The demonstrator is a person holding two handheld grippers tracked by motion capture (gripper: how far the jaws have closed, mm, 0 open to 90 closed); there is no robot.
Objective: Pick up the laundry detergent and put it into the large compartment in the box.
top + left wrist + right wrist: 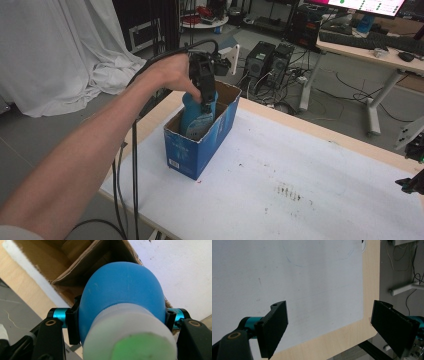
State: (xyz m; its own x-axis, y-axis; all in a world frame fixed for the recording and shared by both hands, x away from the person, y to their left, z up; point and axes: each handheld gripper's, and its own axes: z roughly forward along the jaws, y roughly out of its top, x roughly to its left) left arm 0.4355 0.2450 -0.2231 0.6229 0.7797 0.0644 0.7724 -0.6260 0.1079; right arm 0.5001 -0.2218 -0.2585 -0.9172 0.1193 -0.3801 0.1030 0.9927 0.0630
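A blue cardboard box (200, 145) stands open-topped at the table's left edge. My left gripper (204, 92) is shut on a blue bottle (196, 117), which sits partly inside the box. In the left gripper view the blue bottle (120, 292) with its white cap (130, 337) is squeezed between the jaws, above the brown inside of the box (67, 262). My right gripper (329, 325) hangs open with nothing in it over the table's corner. It also shows at the far right edge of the high view, the right gripper (412, 182).
The white table top (300, 170) with dark smudges (287, 191) spreads right of the box. Its wooden rim (337, 340) runs below the right gripper. Behind the table are computer towers (270, 60), cables and another desk (370, 50). A white sheet (55, 50) hangs at left.
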